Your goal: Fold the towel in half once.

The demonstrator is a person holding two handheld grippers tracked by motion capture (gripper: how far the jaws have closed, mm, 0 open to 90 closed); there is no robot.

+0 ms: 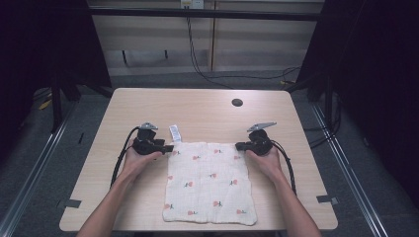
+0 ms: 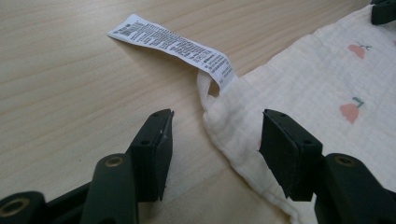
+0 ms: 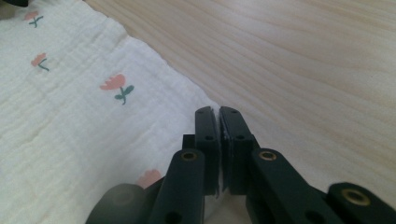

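From the high view, a cream cloth (image 1: 210, 182) printed with small red flowers lies flat on the near half of the pale wooden counter (image 1: 148, 108), its near edge close to the counter's front edge. A white care label (image 1: 175, 133) sticks out from the cloth's far left corner. The left hand-held gripper (image 1: 167, 147) sits at that corner and the right hand-held gripper (image 1: 240, 146) at the far right corner, each held in a hand with a cable trailing back along the forearm. A dark round hole (image 1: 237, 102) marks the counter well beyond the cloth, and cables (image 1: 207, 74) run across the floor behind.

In the left gripper view, the left hand-held gripper (image 2: 215, 135) stands open, its jaws either side of the cloth's corner (image 2: 299, 93) without pressing on it; one jaw is over bare wood, the other over the fabric. The label (image 2: 175, 46) lies flat on the counter just ahead, joined to the hem.

In the right gripper view, the right hand-held gripper (image 3: 219, 112) is closed, jaws together at the cloth's edge (image 3: 70, 116); whether fabric is pinched between them cannot be told.
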